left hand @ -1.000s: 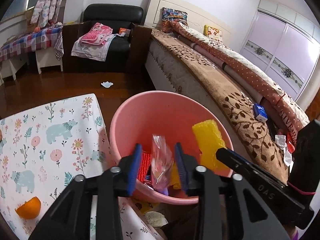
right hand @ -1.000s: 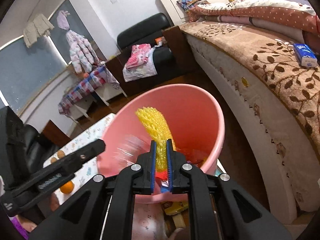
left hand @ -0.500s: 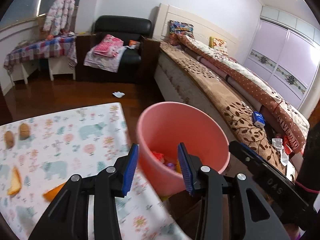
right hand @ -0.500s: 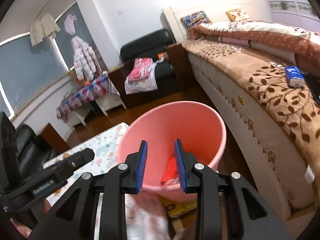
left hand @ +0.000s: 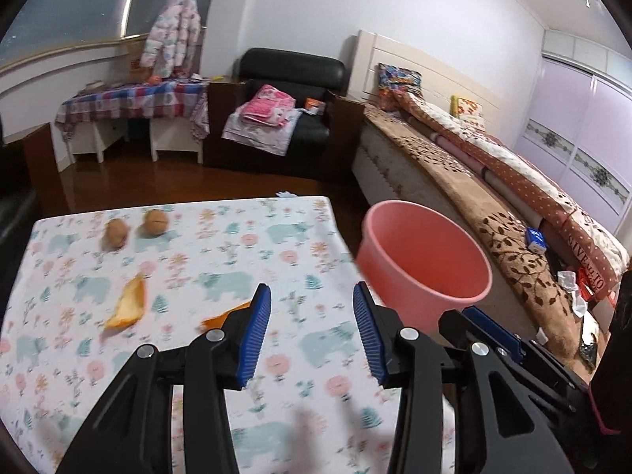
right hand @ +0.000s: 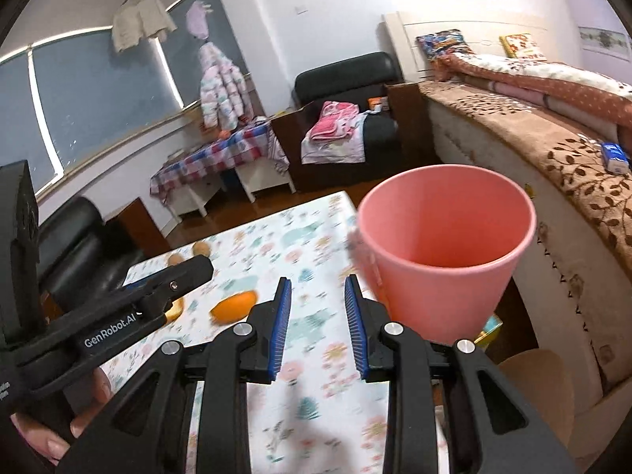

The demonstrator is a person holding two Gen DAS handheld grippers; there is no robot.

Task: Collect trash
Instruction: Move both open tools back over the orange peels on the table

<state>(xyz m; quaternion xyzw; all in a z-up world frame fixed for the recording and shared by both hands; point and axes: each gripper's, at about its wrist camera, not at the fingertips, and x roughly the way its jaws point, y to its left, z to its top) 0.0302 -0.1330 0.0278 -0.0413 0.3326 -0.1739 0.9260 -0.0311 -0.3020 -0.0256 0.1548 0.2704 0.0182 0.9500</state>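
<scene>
The pink bin stands off the counter's right edge, between it and the bed. From both wrist views only its rim and upper inner wall show; its bottom is out of sight, so I cannot tell what lies inside. Its foot is hidden behind the fingers and the counter edge.

The left gripper hangs over the near right part of the counter, its fingers well apart and opening further, with nothing between them. One orange peel is half hidden behind its left finger. Another piece of peel lies toward the left edge, and two brown round things, too blurred to name, sit near the far left corner.

The right gripper hovers by the counter's right edge just beside the bin, fingers parted a moderate way and empty. In its view the left gripper's body covers part of the counter, and a hand holding it is cut off at the lower left. The cloth pattern is smeared with blur.
</scene>
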